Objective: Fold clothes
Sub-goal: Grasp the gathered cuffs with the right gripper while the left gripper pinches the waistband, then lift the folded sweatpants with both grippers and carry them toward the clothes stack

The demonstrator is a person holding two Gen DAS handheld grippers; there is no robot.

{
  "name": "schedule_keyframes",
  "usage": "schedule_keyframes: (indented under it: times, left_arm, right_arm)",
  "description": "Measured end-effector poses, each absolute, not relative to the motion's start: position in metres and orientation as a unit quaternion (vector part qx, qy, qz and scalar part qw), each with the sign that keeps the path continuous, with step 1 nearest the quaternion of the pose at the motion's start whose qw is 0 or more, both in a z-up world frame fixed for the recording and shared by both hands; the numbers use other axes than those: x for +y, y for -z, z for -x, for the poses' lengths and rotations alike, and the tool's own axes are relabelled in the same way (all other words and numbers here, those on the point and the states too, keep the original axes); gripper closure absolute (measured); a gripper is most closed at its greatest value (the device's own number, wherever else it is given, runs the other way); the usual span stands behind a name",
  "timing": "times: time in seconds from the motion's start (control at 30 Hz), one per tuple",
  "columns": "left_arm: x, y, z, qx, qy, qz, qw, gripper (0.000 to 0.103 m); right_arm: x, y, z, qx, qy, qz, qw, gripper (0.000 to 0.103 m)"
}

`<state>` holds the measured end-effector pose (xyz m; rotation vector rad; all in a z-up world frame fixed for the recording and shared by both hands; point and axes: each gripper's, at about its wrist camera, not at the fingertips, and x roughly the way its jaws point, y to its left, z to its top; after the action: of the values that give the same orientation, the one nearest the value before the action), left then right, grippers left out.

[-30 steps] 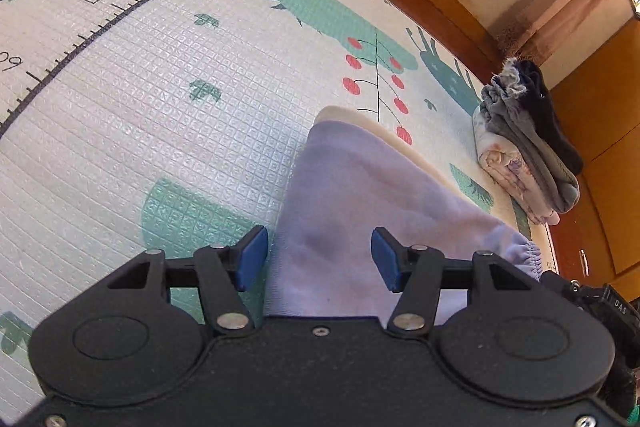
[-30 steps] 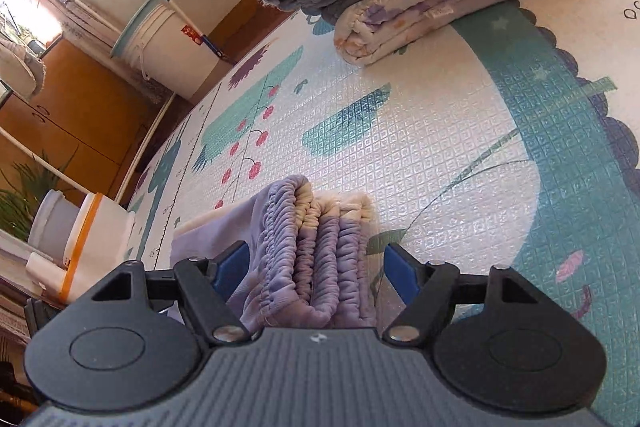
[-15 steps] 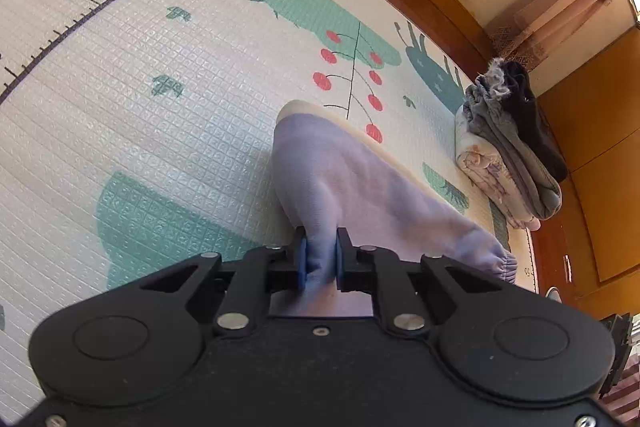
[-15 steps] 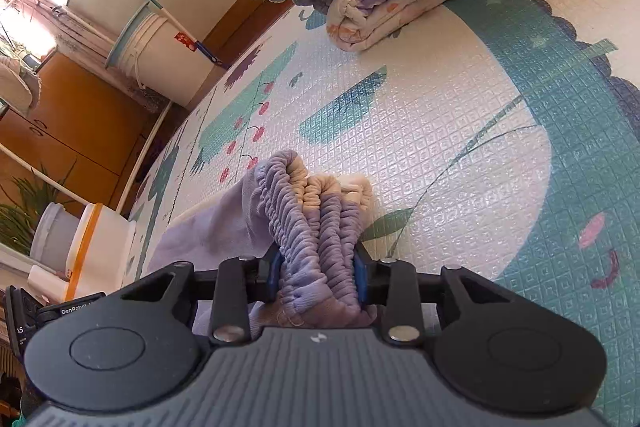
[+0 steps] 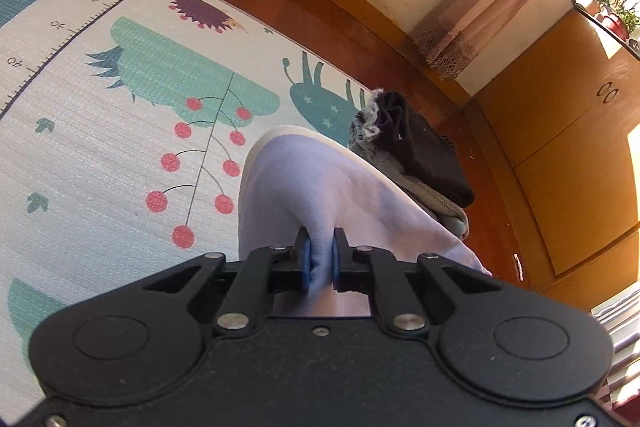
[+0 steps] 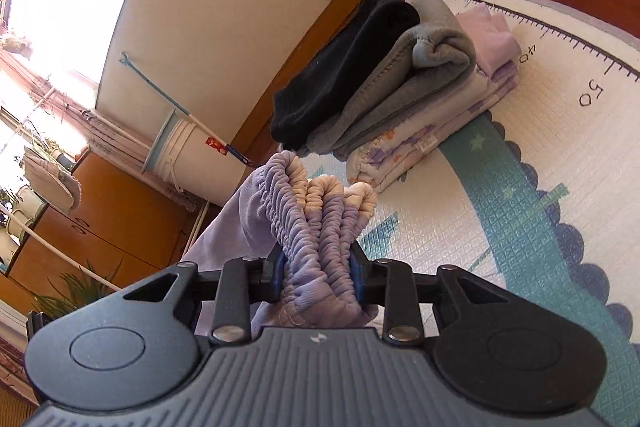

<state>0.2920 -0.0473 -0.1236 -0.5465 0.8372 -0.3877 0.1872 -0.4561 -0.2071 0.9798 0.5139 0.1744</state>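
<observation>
Left wrist view: the left tongs [image 5: 319, 264], low in the frame and tilted up toward the wall, pinch a fold of the lilac garment [image 5: 320, 187] above the play mat [image 5: 100, 147]. In the right wrist view, the right tongs [image 6: 319, 277] clamp its bunched elastic waistband [image 6: 316, 211] at centre frame, with the stack of folded clothes [image 6: 400, 99] beyond at upper right.

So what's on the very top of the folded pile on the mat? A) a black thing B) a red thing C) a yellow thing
A: a black garment lies on top of the pile, above the grey one and the purple-patterned one.
</observation>
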Motion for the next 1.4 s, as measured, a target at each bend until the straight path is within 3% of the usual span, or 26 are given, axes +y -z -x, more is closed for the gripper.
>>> schedule_keyframes:
  times: [0.3, 0.43, 0.73, 0.97, 1.1, 1.2, 1.23, 1.3, 1.4]
  left_arm:
    - [-0.13, 0.047, -0.359, 0.371, 0.256, 0.225, 0.864, 0.097]
    - [-0.162, 0.015, -0.35, 0.369, 0.272, 0.18, 0.87, 0.097]
    - [-0.219, -0.006, -0.321, 0.409, 0.278, 0.093, 0.864, 0.098]
    - [-0.233, -0.019, -0.285, 0.429, 0.294, 0.148, 0.841, 0.098]
    - [-0.186, 0.014, -0.28, 0.452, 0.249, 0.182, 0.837, 0.098]
    - [-0.134, 0.072, -0.279, 0.475, 0.181, 0.178, 0.842, 0.096]
    - [-0.117, 0.101, -0.281, 0.494, 0.152, 0.163, 0.84, 0.089]
    - [-0.086, 0.16, -0.282, 0.537, 0.082, 0.133, 0.829, 0.086]
    - [-0.05, 0.194, -0.264, 0.543, 0.069, 0.157, 0.822, 0.086]
  right_arm:
    - [-0.542, 0.156, -0.205, 0.153, -0.053, -0.491, 0.856, 0.071]
    - [-0.551, 0.19, -0.186, 0.141, -0.052, -0.552, 0.82, 0.071]
    - [-0.556, 0.258, -0.158, 0.15, -0.054, -0.639, 0.753, 0.071]
    - [-0.57, 0.229, -0.121, 0.174, -0.044, -0.639, 0.748, 0.07]
    - [-0.562, 0.22, -0.117, 0.21, -0.042, -0.618, 0.757, 0.07]
    - [-0.542, 0.236, -0.127, 0.248, -0.04, -0.578, 0.776, 0.069]
    - [-0.536, 0.241, -0.131, 0.261, -0.04, -0.564, 0.782, 0.068]
    - [-0.522, 0.251, -0.138, 0.285, -0.038, -0.536, 0.794, 0.067]
    - [-0.502, 0.267, -0.149, 0.322, -0.036, -0.492, 0.808, 0.064]
